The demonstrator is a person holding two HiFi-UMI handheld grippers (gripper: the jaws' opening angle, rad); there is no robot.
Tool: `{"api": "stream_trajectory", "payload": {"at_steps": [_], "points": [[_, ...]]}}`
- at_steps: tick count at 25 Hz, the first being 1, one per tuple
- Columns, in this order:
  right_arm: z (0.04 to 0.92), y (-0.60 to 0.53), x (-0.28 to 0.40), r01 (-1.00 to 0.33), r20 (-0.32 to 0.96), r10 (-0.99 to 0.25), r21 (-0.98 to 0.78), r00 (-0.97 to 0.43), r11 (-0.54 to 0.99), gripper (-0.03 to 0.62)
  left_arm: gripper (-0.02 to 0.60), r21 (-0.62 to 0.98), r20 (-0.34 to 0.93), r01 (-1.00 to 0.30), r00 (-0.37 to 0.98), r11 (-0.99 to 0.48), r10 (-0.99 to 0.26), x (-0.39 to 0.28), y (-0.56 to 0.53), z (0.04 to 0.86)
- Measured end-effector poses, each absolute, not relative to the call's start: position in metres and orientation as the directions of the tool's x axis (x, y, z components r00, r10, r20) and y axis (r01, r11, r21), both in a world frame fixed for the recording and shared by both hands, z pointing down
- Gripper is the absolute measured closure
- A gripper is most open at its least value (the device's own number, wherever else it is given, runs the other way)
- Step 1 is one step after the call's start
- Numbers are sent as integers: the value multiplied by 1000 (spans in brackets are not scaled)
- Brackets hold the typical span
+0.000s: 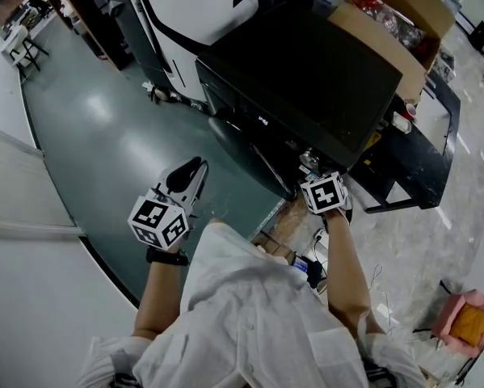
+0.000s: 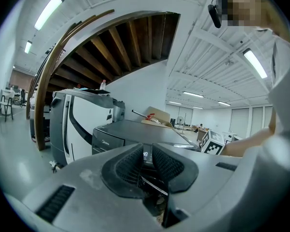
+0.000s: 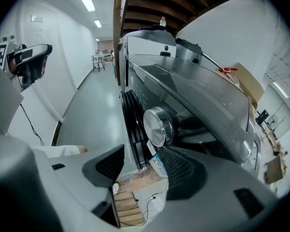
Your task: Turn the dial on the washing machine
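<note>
Left gripper point(image 1: 191, 176) idle at the side; right gripper point(image 3: 144, 162) at the dial point(image 3: 157, 127).
Left gripper hangs over the floor point(image 1: 104, 136), left of the washing machine point(image 1: 306, 79), jaws nearly together, nothing between them. The dial, on the machine's front panel, sits just ahead of the right gripper's wide-open jaws, nearer the right one, with no contact visible.

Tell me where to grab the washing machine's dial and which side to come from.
Grip the silver dial by its round rim, fingers on opposite sides, coming straight at its flat face. It is a short cylinder standing out from the front of the washing machine, so the rim is the likely hold. The open right gripper faces it.
</note>
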State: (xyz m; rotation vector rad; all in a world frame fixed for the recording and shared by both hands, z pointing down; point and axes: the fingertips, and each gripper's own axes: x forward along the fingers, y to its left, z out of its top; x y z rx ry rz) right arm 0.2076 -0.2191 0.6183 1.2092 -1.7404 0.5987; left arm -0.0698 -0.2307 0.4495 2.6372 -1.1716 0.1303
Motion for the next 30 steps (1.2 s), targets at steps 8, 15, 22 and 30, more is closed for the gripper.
{"api": "stream_trajectory", "payload": {"at_steps": [8,15,22,30], "points": [[622,-222,208,-910,876,-472,111,-101,401,342,522,198,186,-742,670,-641,-718,-74,-234,451],[631,-222,205,-915,880,-461,89,-113,394,339,522,199,190,-738,675,-645,-713,-72,-235,452],[631,-223,207,-913,875,-470,95,-113,397,352,522,199,189,-741,671,-642,-716,-72,-237,452],[615,-212,223,-919,840,-534,130,-98,372,355,522,196,180,-744,667,-638,-723,-71,-237,449]]}}
